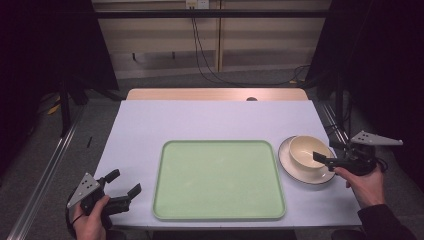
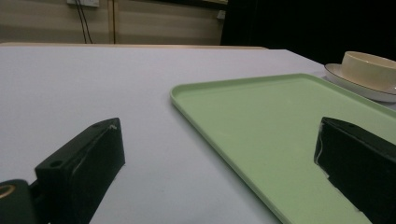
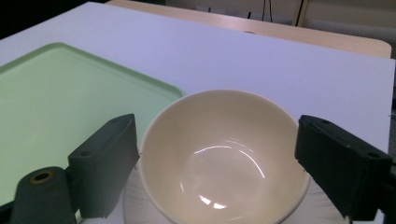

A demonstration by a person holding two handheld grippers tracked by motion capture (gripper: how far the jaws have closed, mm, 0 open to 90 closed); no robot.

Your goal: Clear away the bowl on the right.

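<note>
A cream bowl point(image 1: 308, 151) stands on a white saucer plate point(image 1: 286, 161) at the table's right. My right gripper point(image 1: 327, 151) is open at the bowl's near right rim. In the right gripper view its jaws flank the bowl point(image 3: 224, 154), one on each side, above the plate point(image 3: 135, 207). An empty pale green tray point(image 1: 218, 180) lies in the middle of the table. My left gripper point(image 1: 125, 182) is open near the front left corner, just left of the tray point(image 2: 280, 121), with nothing between its jaws. The left gripper view also catches the bowl point(image 2: 371, 67) far off.
A pale lilac sheet point(image 1: 200, 120) covers the table, with a wooden strip point(image 1: 215, 94) bare along the far edge. Black cables point(image 1: 205, 60) hang down the wall behind. A metal rail point(image 1: 45, 175) runs along the floor on the left.
</note>
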